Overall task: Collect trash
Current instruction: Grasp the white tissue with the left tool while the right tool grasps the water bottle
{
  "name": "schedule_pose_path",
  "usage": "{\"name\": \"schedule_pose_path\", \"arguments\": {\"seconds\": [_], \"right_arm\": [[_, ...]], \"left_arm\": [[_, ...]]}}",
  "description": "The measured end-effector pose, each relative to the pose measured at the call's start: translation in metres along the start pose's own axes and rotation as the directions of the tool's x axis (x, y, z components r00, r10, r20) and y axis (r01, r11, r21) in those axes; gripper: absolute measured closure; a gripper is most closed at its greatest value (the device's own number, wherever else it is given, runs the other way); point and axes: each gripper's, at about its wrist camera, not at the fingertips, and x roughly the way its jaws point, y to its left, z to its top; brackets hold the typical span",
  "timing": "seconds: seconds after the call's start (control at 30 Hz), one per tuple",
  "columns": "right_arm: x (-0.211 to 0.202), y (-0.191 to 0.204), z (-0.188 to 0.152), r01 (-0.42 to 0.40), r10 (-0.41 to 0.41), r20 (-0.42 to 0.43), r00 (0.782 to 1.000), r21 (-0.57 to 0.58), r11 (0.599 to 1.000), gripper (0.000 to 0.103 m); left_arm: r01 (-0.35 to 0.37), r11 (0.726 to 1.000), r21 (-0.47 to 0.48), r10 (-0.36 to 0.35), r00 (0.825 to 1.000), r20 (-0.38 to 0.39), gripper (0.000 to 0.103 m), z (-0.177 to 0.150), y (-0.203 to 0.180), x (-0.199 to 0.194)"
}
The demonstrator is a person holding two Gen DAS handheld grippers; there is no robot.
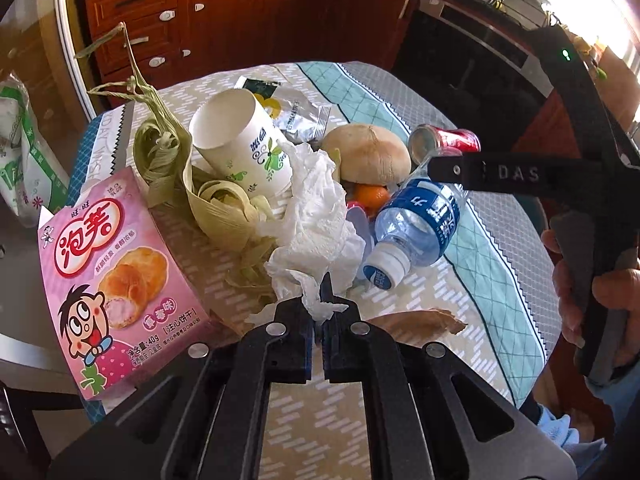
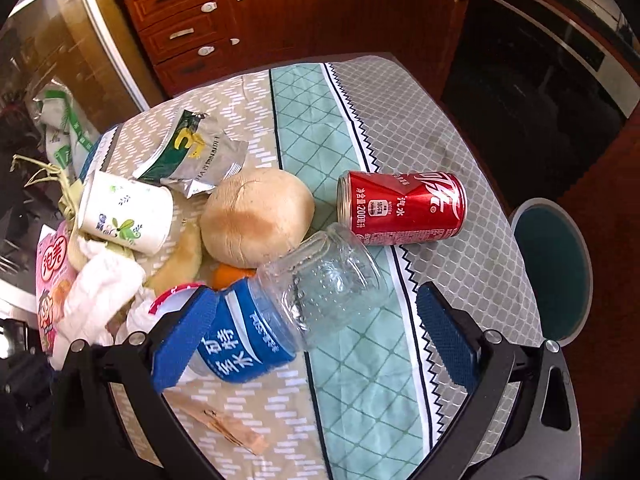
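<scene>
On the counter (image 2: 460, 152), draped in a patterned beige, teal and grey cloth, the trash lay in a loose heap. The left hand-held gripper (image 1: 326, 304) was pressed together on a corner of the crumpled white paper tissue (image 1: 316, 216), which trailed from the jaws back into the pile. The right hand-held gripper (image 2: 316, 332) stood spread, its blue-padded jaws on either side of the clear plastic water bottle with a blue label (image 2: 280, 312); the left pad lay against or just in front of the label, the right pad was apart from the bottle. The bottle lay on its side, capped in white, and looked empty. Just beyond it a small red soda can (image 2: 404, 208) lay on its side. A white paper cup with green leaf print (image 1: 240, 144) also lay tipped over, its open mouth showing nothing inside. Beside the cup sat a round pale bun-shaped thing (image 2: 256, 220), an orange fruit (image 1: 372, 196) tucked under it, a torn silver and green foil packet (image 2: 192, 156), pale green strips of leaf wrapping (image 1: 216, 200), and a pink cardboard snack box (image 1: 116, 280) at the counter's left edge. A round bin with a teal inside (image 2: 552, 268) stood on the floor past the right edge.
</scene>
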Motion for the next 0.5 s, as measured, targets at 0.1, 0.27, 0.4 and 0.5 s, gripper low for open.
{"name": "schedule_pose_path", "arguments": {"seconds": [0.1,0.27,0.4,0.5], "right_arm": [[0.012,0.007,-0.004,0.02,-0.02,-0.03,0.999,-0.003,1.0,0.007],[0.023,0.006,-0.012,0.004,-0.004,-0.065,0.998,-0.005,1.0,0.006],[0.031,-0.001,-0.021,-0.024,0.026,-0.111,0.993,0.017,1.0,0.006],[0.029,-0.003,-0.032,-0.033,0.032,-0.118,0.992,-0.009,0.999,0.006]], "left_arm": [[0.018,1.0,0.008,-0.018,0.999,-0.03,0.072,-0.006,-0.001,0.011],[0.014,0.998,0.055,-0.013,1.0,-0.015,0.046,-0.012,-0.006,0.012],[-0.022,0.999,0.023,0.023,0.999,-0.043,0.046,-0.004,0.003,0.032],[-0.046,0.999,0.013,0.047,0.997,-0.066,0.046,-0.004,0.007,0.044]]}}
